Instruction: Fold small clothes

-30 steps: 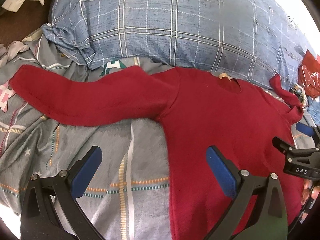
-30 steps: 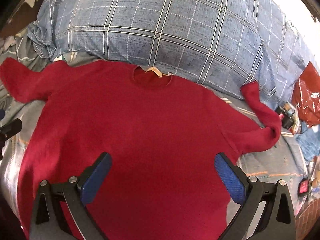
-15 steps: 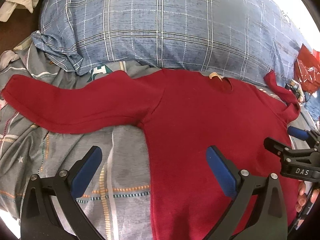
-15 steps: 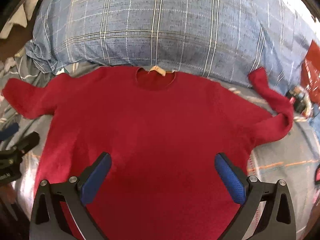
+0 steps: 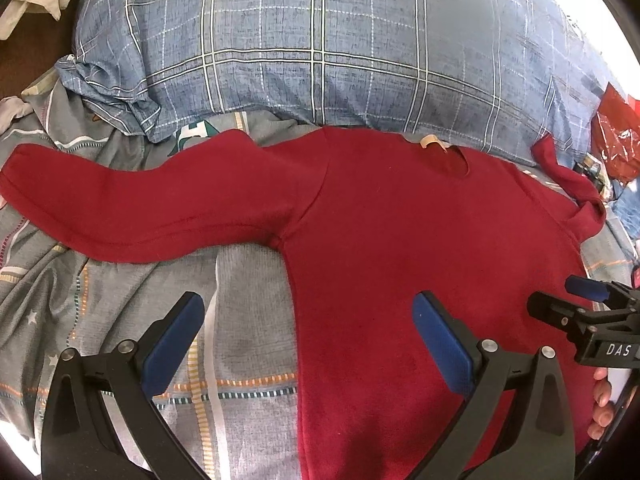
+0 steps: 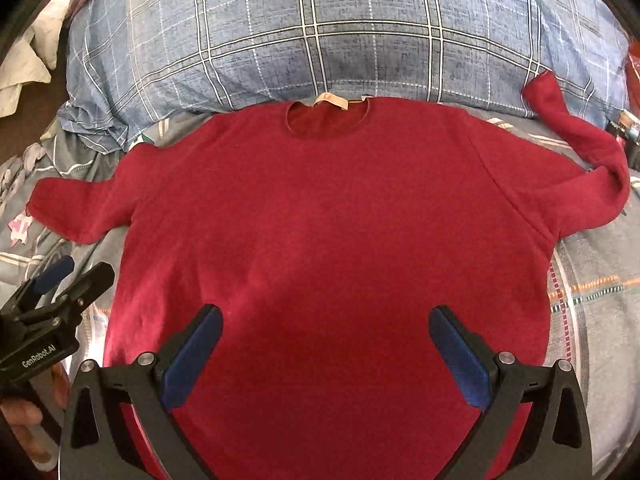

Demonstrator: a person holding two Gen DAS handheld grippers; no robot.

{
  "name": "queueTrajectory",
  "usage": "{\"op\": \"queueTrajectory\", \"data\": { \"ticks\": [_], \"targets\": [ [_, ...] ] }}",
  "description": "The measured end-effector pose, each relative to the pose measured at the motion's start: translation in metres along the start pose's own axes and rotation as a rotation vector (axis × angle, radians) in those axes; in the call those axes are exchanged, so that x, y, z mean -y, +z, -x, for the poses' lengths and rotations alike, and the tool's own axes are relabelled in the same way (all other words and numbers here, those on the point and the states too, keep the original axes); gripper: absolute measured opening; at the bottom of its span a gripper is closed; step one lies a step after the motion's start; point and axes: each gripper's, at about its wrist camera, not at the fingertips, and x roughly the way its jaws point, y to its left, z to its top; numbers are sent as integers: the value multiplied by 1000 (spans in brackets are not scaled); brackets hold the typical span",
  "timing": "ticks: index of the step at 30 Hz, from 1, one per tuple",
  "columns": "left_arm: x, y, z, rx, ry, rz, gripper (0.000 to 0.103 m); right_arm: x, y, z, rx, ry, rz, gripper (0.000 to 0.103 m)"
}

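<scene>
A red long-sleeved sweater [image 6: 328,216] lies flat on the bed, neck toward the pillow. Its left sleeve [image 5: 160,208] stretches out straight over the bedsheet. The right sleeve [image 6: 580,152] is bent back on itself, its cuff resting against the pillow. My left gripper [image 5: 308,344] hovers open above the sweater's left side edge, holding nothing. My right gripper [image 6: 326,356] hangs open over the lower middle of the sweater, empty too. In the right wrist view, the left gripper [image 6: 68,274] shows at the lower left edge; in the left wrist view, the right gripper [image 5: 560,298] shows at the right edge.
A large blue plaid pillow [image 6: 340,28] lies just beyond the collar. The grey patterned bedsheet [image 5: 120,320] is rumpled at the left. A red plastic bag [image 5: 614,136] and small items sit at the far right. A hand [image 5: 602,408] holds the right gripper.
Both wrist views have shifted: the sweater sits lower and more centred in the right view, and further right in the left view. Both grippers stay open.
</scene>
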Motion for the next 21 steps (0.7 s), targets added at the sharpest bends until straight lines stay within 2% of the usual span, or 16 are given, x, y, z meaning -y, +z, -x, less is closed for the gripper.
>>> {"op": "queueTrajectory", "data": {
  "ticks": [10, 16, 21],
  "targets": [
    [-2, -1, -2, -2, 2, 11, 103, -2, -1, -3, 6, -43, 17, 103],
    [-5, -1, -3, -7, 3, 20, 103, -6, -1, 0, 37, -99, 56, 103],
    [-5, -1, -3, -6, 2, 20, 103, -7, -1, -2, 26, -100, 64, 103]
  ]
}}
